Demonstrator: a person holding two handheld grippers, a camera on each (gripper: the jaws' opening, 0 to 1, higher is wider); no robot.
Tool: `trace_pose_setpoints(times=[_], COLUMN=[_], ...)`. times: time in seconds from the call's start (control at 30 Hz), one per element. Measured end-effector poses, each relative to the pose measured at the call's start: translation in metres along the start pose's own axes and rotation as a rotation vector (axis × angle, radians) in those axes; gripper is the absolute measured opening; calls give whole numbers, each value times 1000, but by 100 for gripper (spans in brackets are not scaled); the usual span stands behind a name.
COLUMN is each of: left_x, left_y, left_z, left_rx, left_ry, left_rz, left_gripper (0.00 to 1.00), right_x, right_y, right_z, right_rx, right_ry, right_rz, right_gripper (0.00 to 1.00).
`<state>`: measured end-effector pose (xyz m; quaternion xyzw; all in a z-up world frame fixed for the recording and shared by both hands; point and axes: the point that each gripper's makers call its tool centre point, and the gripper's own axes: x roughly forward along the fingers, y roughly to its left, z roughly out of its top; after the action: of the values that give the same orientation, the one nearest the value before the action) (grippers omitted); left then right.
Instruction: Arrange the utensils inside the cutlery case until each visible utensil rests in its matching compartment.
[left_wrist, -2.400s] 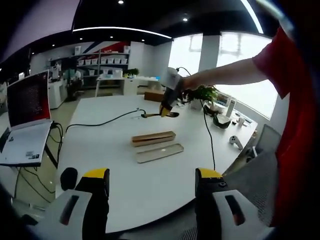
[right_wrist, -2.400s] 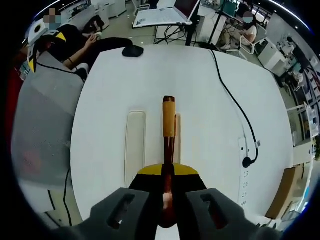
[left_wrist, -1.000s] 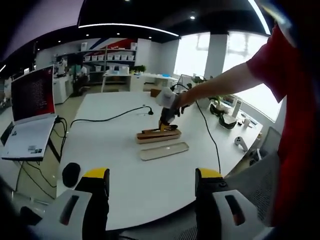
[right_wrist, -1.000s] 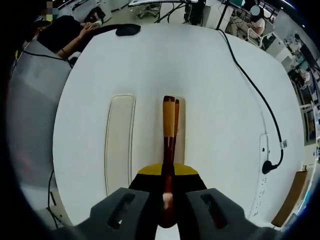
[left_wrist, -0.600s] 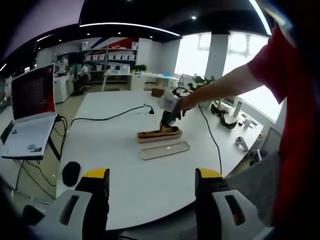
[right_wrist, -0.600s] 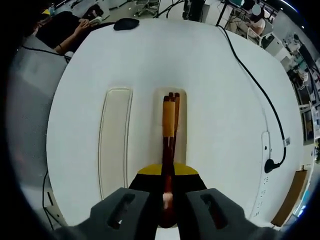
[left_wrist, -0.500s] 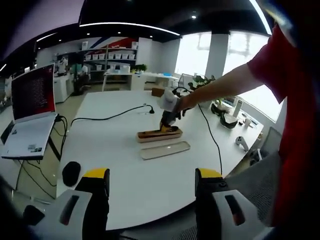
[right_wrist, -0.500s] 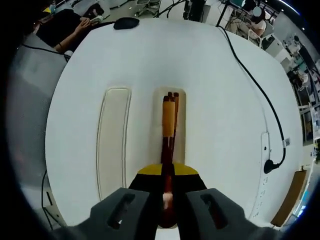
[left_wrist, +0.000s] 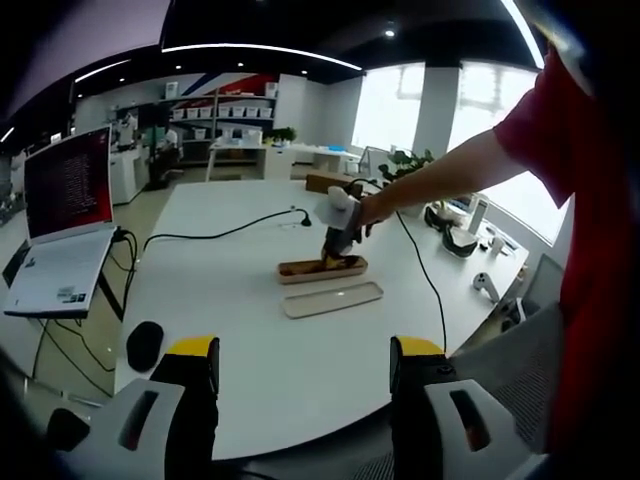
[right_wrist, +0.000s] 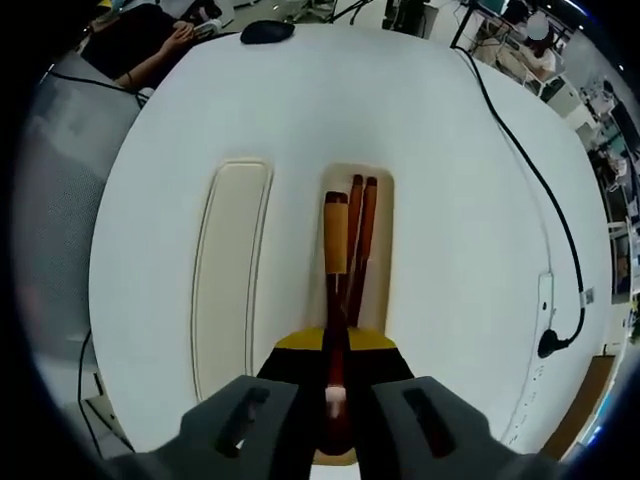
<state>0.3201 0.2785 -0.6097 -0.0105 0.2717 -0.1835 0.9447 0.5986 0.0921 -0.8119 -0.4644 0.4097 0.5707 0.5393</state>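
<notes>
I am working over a wide white desk (right_wrist: 470, 200) with a rounded edge, in a bright open office with large windows, shelving at the back and strip lights on a dark ceiling. A black cable (right_wrist: 540, 200) runs across the desk to a white power strip (right_wrist: 546, 310), and a black computer mouse (right_wrist: 267, 31) lies near the far edge. In the left gripper view an open laptop with a red screen (left_wrist: 68, 190) stands off to the side.

My right gripper (right_wrist: 337, 395) has its jaws closed on a brown utensil with an orange-tipped wooden handle (right_wrist: 336, 250), holding it lengthwise over the open beige cutlery case (right_wrist: 385, 235). Two dark wooden chopsticks (right_wrist: 363, 240) already lie in the case, just beside the held utensil. The case's flat cream lid (right_wrist: 228, 280) lies on the desk alongside, parallel and near.

My left gripper (left_wrist: 302, 375) hangs back at the near edge of the desk, jaws wide apart with nothing between them.
</notes>
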Motion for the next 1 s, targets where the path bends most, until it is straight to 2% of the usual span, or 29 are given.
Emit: trace_pose_setpoints(times=[0.1,0.37,0.63,0.77,0.87,0.9,1.0], left_x=[1,1,3,3,2,2,2], left_y=[0,3,2,2,2,1,0], left_z=[1,-1,-1,-1,1,3,7], left_rx=[3,3,4,7,12,12,15], left_ry=[2,7,7,8,4,0,-10], left_rz=[-2,0,-4,-4,-4,-6,-12], left_gripper=[71,70,70,70,70,70,70], right_x=[1,-1,-4,-9,-16,-19,-28], right_y=[-1,1,0,-1,-6,-8,-9], right_z=[-3,4,2,-1,-2,-2,-5], right_rx=[13,19,45,94,154,214,268], right_ry=[13,-31,-26,-36,-70,-98,-135], right_rz=[9,31,20,25,7,-8,-26], right_gripper=[2,1,1,0,0,0,0])
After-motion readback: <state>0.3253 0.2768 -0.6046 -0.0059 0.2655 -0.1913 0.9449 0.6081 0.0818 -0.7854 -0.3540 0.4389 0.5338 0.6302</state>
